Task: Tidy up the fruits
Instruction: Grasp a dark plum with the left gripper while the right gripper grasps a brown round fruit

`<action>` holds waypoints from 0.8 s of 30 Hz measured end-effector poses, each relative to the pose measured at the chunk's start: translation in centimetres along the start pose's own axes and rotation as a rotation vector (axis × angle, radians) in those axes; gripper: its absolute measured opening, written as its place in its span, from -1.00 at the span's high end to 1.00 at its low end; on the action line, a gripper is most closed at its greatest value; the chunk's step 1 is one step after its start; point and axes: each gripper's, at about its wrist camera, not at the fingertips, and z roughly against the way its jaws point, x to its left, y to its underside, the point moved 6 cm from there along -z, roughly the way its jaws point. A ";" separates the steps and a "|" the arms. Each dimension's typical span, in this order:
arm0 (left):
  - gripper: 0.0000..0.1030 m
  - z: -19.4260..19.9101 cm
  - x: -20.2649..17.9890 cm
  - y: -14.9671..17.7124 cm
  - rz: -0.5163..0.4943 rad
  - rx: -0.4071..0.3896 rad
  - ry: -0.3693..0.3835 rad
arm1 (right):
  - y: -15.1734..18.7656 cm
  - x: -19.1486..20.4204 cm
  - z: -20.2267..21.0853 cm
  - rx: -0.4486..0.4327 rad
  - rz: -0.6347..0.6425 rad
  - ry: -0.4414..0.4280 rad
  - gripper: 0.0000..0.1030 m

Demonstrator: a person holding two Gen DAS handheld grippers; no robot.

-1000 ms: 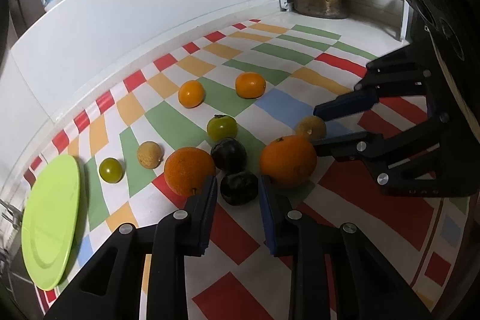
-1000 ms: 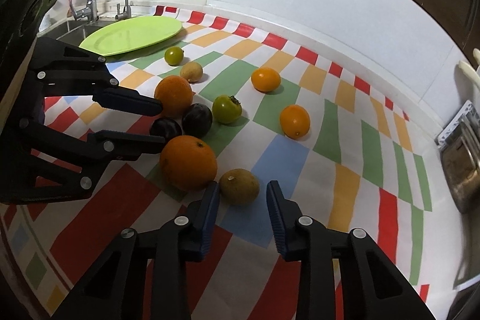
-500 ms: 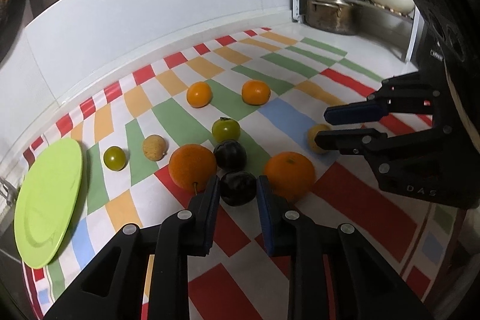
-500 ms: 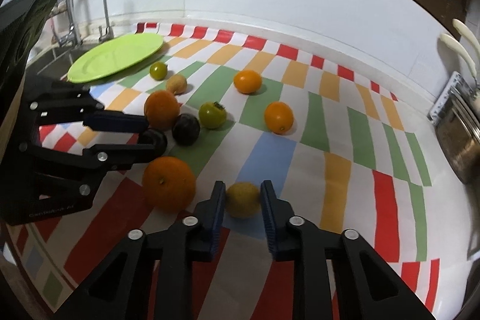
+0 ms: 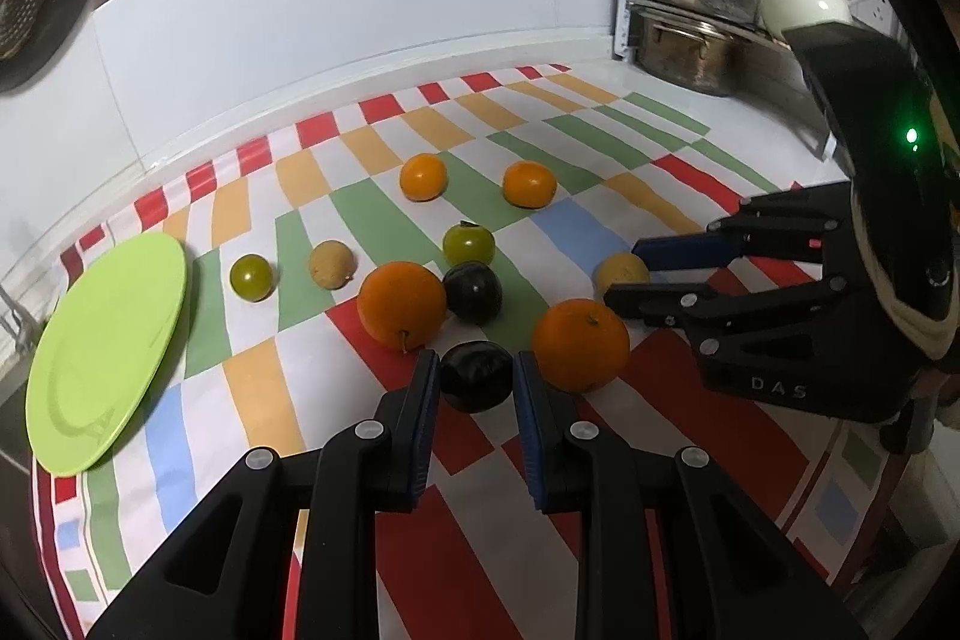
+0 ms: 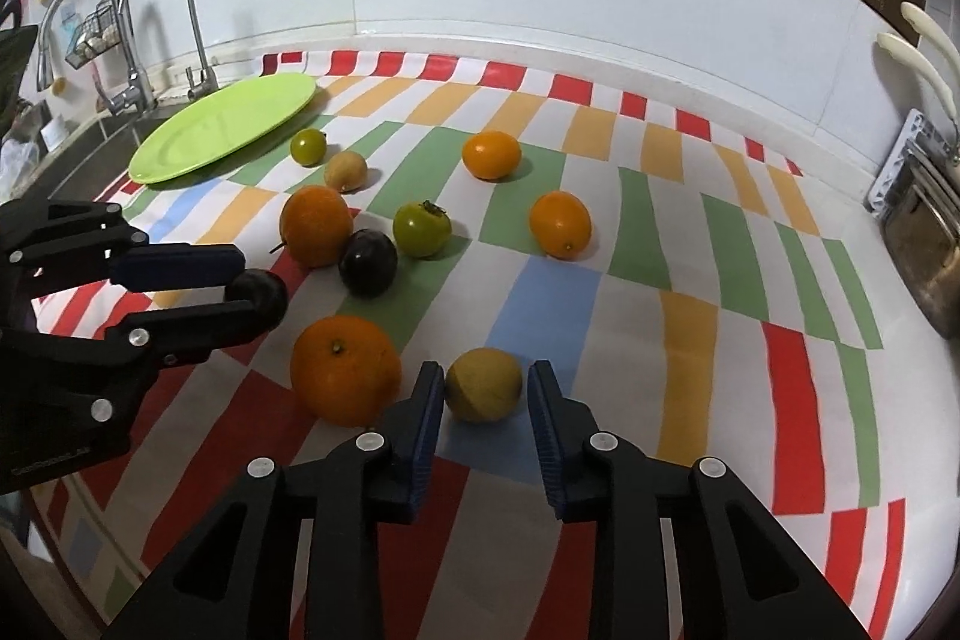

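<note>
The left claw (image 5: 475, 377) is clamped on a dark plum (image 5: 476, 376) low over the surface (image 5: 612, 142); the right claw (image 6: 485, 388) is pinching a yellow-brown fruit (image 6: 483, 384) the same way. Just right of the left claw sits a large orange (image 5: 580, 343), just to its left another orange (image 5: 401, 303), with a second plum (image 5: 473, 291) directly ahead. Both held fruits are round and smooth, so either could squirt from the pads on lifting, and a swing could knock a neighbouring orange rolling. Far off to the left claw's left lies the green plate (image 5: 78, 388), its likely destination.
</note>
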 end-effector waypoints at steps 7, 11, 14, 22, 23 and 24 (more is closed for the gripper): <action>0.51 0.5 0.1 0.0 0.044 -0.015 -0.006 | -0.1 -0.2 0.2 -0.012 -0.017 -0.010 0.42; 0.51 1.1 0.3 -0.2 0.079 -0.027 -0.008 | -0.5 0.0 1.4 -0.048 -0.010 0.018 0.43; 0.51 2.0 0.6 -0.4 0.103 -0.046 -0.012 | -1.0 0.1 2.6 -0.078 -0.015 0.026 0.42; 0.51 5.5 2.2 -0.9 0.147 -0.121 -0.063 | -2.8 2.4 5.7 -0.156 -0.001 0.013 0.42; 0.51 6.0 2.4 -0.9 0.151 -0.129 -0.073 | -3.1 2.8 6.0 -0.165 0.001 0.010 0.42; 0.51 6.5 2.8 -0.9 0.159 -0.140 -0.085 | -3.4 3.3 6.4 -0.175 0.002 0.004 0.42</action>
